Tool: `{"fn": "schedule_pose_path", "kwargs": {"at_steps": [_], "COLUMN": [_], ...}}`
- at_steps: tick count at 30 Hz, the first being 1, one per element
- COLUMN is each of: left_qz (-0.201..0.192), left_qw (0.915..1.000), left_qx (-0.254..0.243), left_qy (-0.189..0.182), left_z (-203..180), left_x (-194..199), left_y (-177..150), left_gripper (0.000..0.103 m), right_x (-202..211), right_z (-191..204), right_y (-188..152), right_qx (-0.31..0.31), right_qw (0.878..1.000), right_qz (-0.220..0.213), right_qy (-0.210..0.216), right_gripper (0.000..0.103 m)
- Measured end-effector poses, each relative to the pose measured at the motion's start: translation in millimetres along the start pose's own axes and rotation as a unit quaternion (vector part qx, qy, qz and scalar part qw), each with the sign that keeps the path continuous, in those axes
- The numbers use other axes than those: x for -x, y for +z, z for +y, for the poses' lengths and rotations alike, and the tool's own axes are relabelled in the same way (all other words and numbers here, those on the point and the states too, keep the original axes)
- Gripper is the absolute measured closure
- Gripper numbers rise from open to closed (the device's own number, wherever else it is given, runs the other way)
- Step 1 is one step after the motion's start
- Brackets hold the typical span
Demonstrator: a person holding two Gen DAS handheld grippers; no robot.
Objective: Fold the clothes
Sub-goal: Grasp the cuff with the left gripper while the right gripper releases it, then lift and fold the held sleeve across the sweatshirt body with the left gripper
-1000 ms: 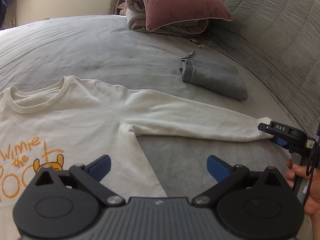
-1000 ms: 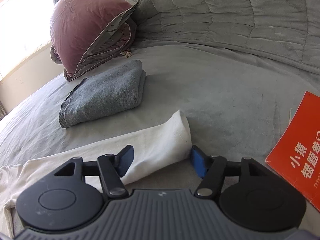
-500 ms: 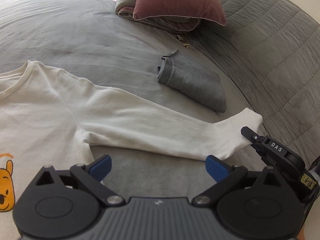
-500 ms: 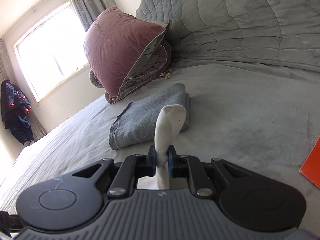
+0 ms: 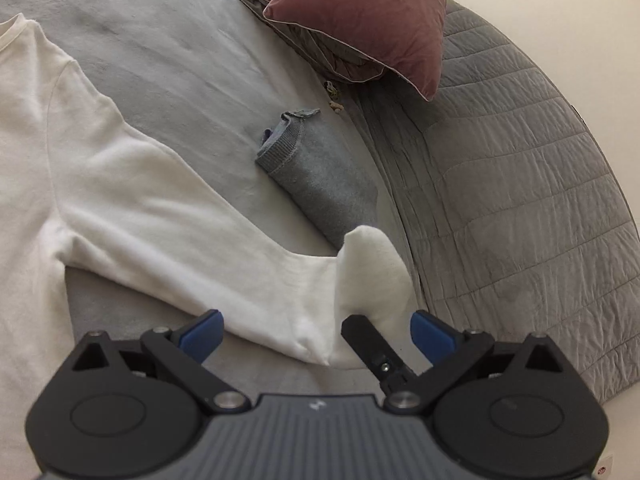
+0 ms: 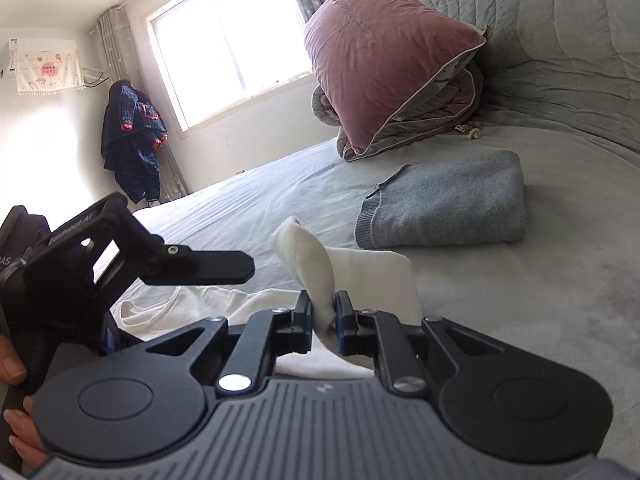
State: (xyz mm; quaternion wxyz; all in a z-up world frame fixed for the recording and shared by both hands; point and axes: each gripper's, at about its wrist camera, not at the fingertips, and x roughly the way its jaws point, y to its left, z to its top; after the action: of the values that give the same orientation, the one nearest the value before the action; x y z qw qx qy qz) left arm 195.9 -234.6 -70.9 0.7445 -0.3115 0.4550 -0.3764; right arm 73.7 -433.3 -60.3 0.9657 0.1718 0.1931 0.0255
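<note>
A bedroom with a bright window [image 6: 236,40] and a dark blue jacket [image 6: 134,140] hanging beside it holds a wide bed covered in a grey sheet [image 5: 168,52], with a quilted grey headboard [image 5: 520,200] along one side. Spread flat on the sheet lies a cream long-sleeved sweatshirt [image 5: 48,184], its body off to the left of the left claw [image 5: 316,334] and one sleeve [image 5: 224,248] running across in front of that claw. The left claw's blue pads stand wide apart with nothing pressed between them; the sleeve's end lies just ahead of its opening. The right claw [image 6: 323,322] is pinching the sleeve's cuff [image 6: 308,256]: its jaws have just closed on the fabric, and the cuff stands up out of the pinch, lifted off the sheet and curling over to the left. One finger of the right claw shows in the left wrist view, against the raised cuff. Beyond both claws, a folded grey knit garment [image 6: 448,204] rests on the sheet, apart from the sleeve. Farther back, a mauve velvet pillow [image 6: 384,64] leans on a bundled grey quilt [image 6: 448,96] by the headboard. A hand [image 6: 16,408] grips the left claw's handle at the left edge of the right wrist view.
</note>
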Motion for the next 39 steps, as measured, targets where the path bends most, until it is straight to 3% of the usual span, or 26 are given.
{"fn": "schedule_pose_path", "kwargs": {"at_steps": [5,11,13,16,22,27,31,34,39], "left_qz": [-0.003,-0.012,-0.011,-0.011,-0.016,-0.027,-0.042,-0.054,-0.078], "left_qw": [0.9995,0.9988,0.9988,0.9977,0.9947,0.9884,0.9856,0.9835,0.9794], "left_qx": [-0.028,-0.022,-0.018,-0.023,-0.057,-0.105,-0.116,-0.121,-0.126], "left_qy": [0.017,0.042,0.044,0.062,0.085,0.106,0.116,0.123,0.138], "left_z": [-14,-19,-19,-22,-28,-36,-33,-25,-5], "left_x": [-4,-4,-4,-4,5,19,38,55,93], "left_y": [2,8,10,11,13,18,30,42,66], "left_gripper": [0.01,0.034,0.055,0.076,0.096,0.097,0.097,0.097,0.097], "right_x": [-9,-10,-10,-8,-7,-7,-11,-15,-26], "right_z": [11,18,20,25,36,48,58,69,78], "right_y": [-3,-6,-6,-7,-8,-6,-6,-8,-15], "right_qx": [0.016,0.027,0.028,0.031,0.044,0.058,0.057,0.072,0.091], "right_qw": [1.0,0.999,0.999,0.998,0.998,0.997,0.997,0.996,0.993], "right_qz": [0.016,0.023,0.026,0.029,0.032,0.034,0.038,0.042,0.062], "right_qy": [0.018,0.034,0.035,0.037,0.035,0.033,0.036,0.037,0.029], "right_gripper": [0.089,0.089,0.089,0.089,0.082,0.075,0.051,0.039,0.036]}}
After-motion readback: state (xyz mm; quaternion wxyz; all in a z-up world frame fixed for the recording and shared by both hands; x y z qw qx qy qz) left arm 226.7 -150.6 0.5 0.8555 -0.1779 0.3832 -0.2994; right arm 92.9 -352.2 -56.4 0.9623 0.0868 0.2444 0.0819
